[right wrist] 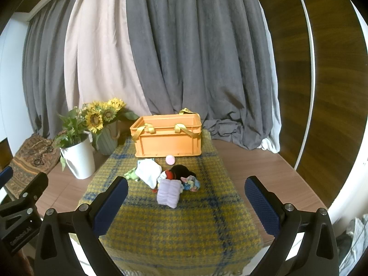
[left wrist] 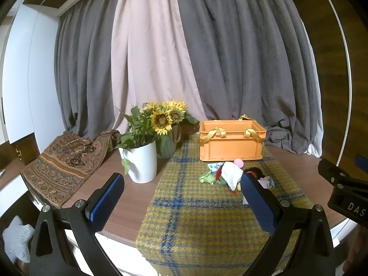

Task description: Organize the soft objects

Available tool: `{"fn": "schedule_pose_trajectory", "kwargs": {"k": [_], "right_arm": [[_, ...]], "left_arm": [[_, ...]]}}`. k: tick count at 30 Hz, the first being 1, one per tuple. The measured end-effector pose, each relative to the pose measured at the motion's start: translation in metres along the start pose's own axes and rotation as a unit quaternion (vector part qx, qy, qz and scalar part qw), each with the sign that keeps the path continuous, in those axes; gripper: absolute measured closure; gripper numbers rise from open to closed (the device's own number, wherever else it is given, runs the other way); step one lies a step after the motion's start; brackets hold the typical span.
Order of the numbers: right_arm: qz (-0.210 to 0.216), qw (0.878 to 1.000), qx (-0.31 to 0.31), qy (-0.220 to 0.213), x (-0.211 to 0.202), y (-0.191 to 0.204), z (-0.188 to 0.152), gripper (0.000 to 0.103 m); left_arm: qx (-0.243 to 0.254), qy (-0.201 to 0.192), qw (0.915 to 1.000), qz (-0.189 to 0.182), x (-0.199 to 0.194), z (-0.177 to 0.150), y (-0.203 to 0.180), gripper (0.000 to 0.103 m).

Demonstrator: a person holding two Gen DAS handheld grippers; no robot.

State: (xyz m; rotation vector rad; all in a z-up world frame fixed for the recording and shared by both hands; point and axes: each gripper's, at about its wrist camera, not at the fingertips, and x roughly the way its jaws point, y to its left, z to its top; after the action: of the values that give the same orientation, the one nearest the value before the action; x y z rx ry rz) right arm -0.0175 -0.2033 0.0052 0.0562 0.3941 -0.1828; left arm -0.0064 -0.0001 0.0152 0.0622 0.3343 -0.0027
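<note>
An orange crate (left wrist: 231,141) (right wrist: 168,138) with yellow straps stands at the far end of a yellow plaid cloth (left wrist: 202,207) (right wrist: 174,218). In front of it lies a pile of soft things: a white cloth (right wrist: 148,171) (left wrist: 232,172), a lilac folded towel (right wrist: 168,193), a green plush (right wrist: 131,174) (left wrist: 207,177), a black plush (right wrist: 181,170), a pink ball (right wrist: 170,159) and a small blue-pink toy (right wrist: 191,183). My left gripper (left wrist: 184,200) is open and empty, near the pile's left. My right gripper (right wrist: 186,200) is open and empty, just short of the towel.
A white pot with a green plant (left wrist: 140,161) (right wrist: 79,158) and a sunflower vase (left wrist: 166,142) (right wrist: 105,138) stand left of the crate. A patterned brown cloth (left wrist: 64,158) hangs off the table's left side. Grey and beige curtains hang behind the table.
</note>
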Motion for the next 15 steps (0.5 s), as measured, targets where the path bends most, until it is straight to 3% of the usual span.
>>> {"fn": "schedule_pose_trajectory", "kwargs": {"k": [15], "right_arm": [[-0.001, 1.000, 0.003, -0.003, -0.0001, -0.0013, 0.0030, 0.000]], "left_arm": [[0.002, -0.005, 1.0000, -0.004, 0.0031, -0.0018, -0.0036, 0.000]]}}
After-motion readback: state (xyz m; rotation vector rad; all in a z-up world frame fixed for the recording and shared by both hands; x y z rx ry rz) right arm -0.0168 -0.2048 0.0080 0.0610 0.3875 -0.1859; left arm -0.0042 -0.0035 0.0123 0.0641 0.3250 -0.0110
